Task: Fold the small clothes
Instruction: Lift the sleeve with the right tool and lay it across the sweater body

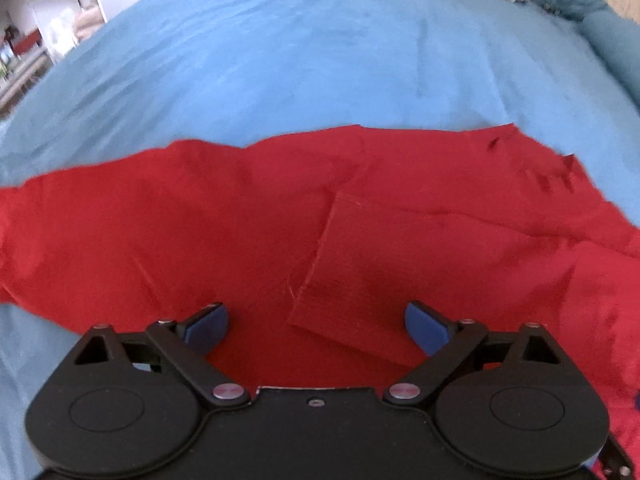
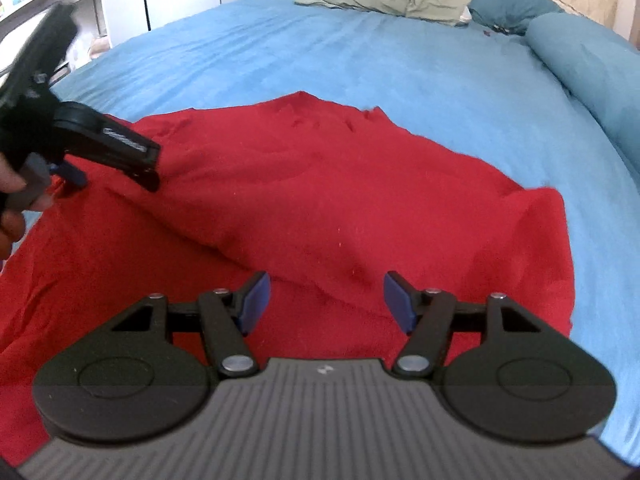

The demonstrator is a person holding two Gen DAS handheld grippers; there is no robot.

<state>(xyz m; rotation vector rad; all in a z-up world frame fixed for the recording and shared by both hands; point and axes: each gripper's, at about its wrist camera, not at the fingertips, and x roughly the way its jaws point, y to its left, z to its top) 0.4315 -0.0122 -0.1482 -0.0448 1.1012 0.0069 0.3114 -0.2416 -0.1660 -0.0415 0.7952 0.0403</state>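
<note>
- The red garment [image 2: 304, 200] lies spread on the blue bed cover [image 2: 360, 56], partly folded; one layer is laid over another, with a raised fold edge running across just ahead of the right tongs [image 2: 324, 300]
- It looks a light, limp knit or woven cloth; by my judgement it will sag and drape from any pinch, crease easily, and slide little on the soft cover
- In the left wrist view a squarish flap [image 1: 360, 280] of the same garment [image 1: 200, 220] lies flat with a clean hemmed edge
- Left tongs [image 1: 316, 324]: jaws wide apart, hovering over the cloth, nothing between the pads
- Right tongs: jaws standing wide, holding nothing; the cloth lies below them, not pinched
- Best hold, as I judge it: a corner or hemmed edge, where doubled cloth gives the pads something to bite; both corners of one side taken together, so the fold stays straight
- A pinch mid-panel would likely bunch it
</note>
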